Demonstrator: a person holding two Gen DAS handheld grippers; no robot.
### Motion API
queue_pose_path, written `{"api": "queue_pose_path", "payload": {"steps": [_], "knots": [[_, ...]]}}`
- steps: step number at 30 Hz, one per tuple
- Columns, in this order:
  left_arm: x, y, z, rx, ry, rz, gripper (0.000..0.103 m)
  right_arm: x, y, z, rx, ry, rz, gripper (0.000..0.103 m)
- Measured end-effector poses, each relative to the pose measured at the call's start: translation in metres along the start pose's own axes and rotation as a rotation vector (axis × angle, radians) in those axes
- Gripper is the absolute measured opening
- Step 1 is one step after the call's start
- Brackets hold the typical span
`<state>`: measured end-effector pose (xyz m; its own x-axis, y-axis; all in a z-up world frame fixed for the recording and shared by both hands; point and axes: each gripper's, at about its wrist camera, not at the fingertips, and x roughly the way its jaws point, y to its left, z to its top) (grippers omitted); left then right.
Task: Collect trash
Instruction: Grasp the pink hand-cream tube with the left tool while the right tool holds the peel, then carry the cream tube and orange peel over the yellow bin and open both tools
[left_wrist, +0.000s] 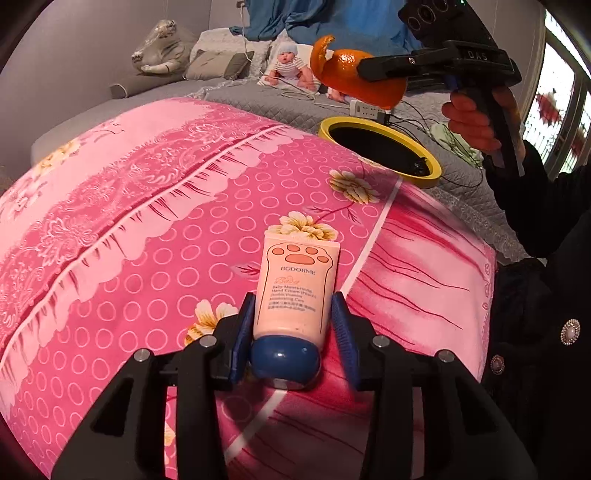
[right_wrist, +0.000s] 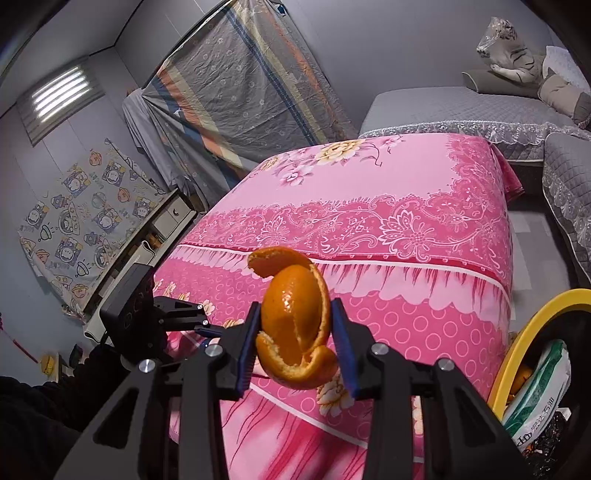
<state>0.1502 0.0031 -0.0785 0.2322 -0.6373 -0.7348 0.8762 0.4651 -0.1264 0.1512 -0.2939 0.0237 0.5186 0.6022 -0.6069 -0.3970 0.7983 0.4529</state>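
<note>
My left gripper is shut on a pink hand cream tube with a blue cap, held low over the pink floral cloth. My right gripper is shut on a curled orange peel and holds it in the air. In the left wrist view the orange peel and the right gripper hang above the yellow-rimmed trash bin at the cloth's far right. The bin's rim shows at the right edge of the right wrist view, with a green-and-white bag inside.
The pink cloth covers a table. A grey quilted sofa behind holds cushions, a baby-photo pillow, a wrapped tiger toy, a white power strip and cables. A shelf stands left of the table.
</note>
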Motion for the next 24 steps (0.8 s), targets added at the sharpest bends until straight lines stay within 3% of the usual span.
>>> {"api": "queue_pose_path", "payload": {"steps": [4, 11, 20, 24], "knots": [[-0.022, -0.007, 0.006, -0.01, -0.072, 0.031, 0.038, -0.007, 0.0, -0.002, 0.008, -0.008, 0.031, 0.035], [-0.056, -0.037, 0.034, -0.078, -0.192, 0.228, 0.039, -0.015, -0.005, -0.005, 0.04, -0.019, 0.048, 0.035], [-0.062, -0.071, 0.074, -0.208, -0.231, 0.403, 0.039, -0.036, -0.013, -0.012, 0.092, -0.07, 0.04, 0.035], [-0.06, -0.082, 0.088, -0.232, -0.253, 0.412, 0.039, -0.048, -0.021, -0.014, 0.12, -0.1, 0.026, 0.035]]}}
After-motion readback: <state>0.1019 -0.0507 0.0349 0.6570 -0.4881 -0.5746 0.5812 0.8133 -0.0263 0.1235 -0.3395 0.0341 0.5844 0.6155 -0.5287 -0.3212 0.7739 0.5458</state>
